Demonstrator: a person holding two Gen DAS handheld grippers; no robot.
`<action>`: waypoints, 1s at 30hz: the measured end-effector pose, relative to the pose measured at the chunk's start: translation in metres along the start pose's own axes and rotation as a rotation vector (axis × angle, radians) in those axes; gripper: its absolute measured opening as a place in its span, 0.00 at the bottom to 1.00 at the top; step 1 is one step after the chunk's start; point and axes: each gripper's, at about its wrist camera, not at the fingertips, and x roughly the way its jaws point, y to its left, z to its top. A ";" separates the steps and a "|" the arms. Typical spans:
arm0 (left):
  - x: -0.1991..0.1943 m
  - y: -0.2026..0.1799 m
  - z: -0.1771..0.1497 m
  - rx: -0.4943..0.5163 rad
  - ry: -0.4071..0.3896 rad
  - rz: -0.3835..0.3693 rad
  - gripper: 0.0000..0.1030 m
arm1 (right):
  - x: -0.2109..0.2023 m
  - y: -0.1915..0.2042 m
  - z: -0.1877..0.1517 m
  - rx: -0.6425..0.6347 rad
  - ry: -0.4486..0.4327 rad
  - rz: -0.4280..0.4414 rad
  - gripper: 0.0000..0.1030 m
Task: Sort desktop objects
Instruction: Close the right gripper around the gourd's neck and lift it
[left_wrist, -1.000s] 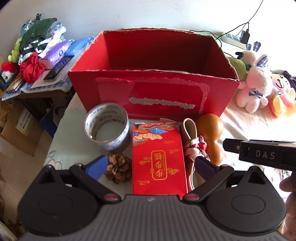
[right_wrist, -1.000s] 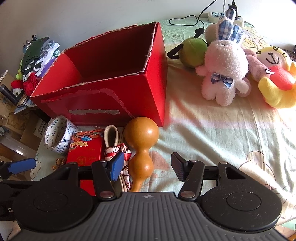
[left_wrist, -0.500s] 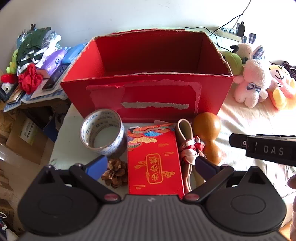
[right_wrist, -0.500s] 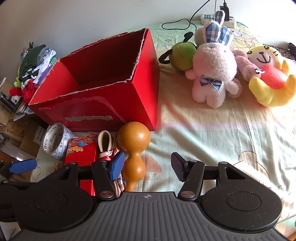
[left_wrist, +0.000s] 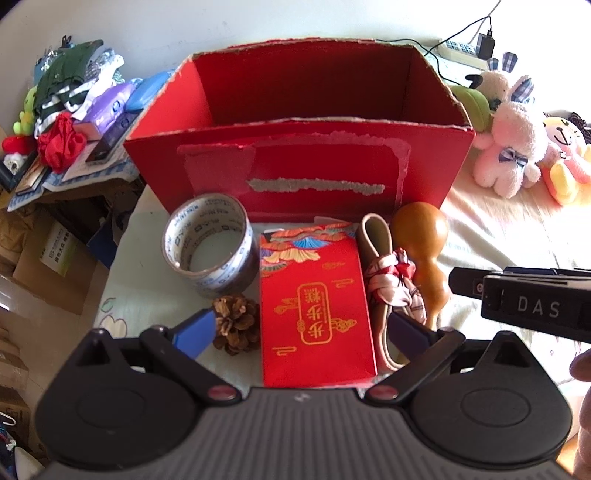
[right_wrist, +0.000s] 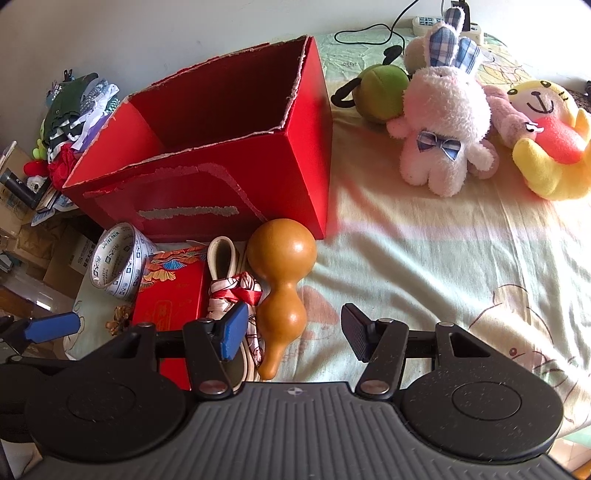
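An open red cardboard box (left_wrist: 295, 162) (right_wrist: 207, 192) stands on the bed. In front of it lie a tape roll (left_wrist: 210, 243) (right_wrist: 118, 264), a pine cone (left_wrist: 236, 323), a red envelope box (left_wrist: 314, 302) (right_wrist: 173, 295), a beige strap with a red-white scarf (left_wrist: 388, 280) (right_wrist: 232, 291) and a brown gourd (left_wrist: 424, 254) (right_wrist: 282, 273). My left gripper (left_wrist: 301, 330) is open, straddling the pine cone and envelope box from above. My right gripper (right_wrist: 293, 330) is open, just above the gourd's narrow end.
Plush toys (right_wrist: 447, 125) (left_wrist: 509, 144) lie to the right of the box on the bedsheet (right_wrist: 443, 266). A cluttered side table with clothes (left_wrist: 70, 107) and cardboard boxes (left_wrist: 48, 258) sits left. A power strip and cable (right_wrist: 424, 22) lie at the far edge.
Both grippers drew back and up slightly, so the box and objects sit a little farther off. Jaws stay open. Nothing on the bed has moved.
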 end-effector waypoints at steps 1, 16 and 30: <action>0.000 -0.001 0.000 0.002 0.002 -0.002 0.96 | 0.001 -0.001 0.000 0.004 0.002 0.004 0.57; 0.016 -0.013 0.006 0.058 0.010 -0.064 0.92 | 0.043 -0.005 0.010 0.010 0.034 0.145 0.51; 0.018 -0.014 0.014 0.120 -0.019 -0.142 0.86 | 0.059 -0.015 0.013 0.055 0.055 0.190 0.49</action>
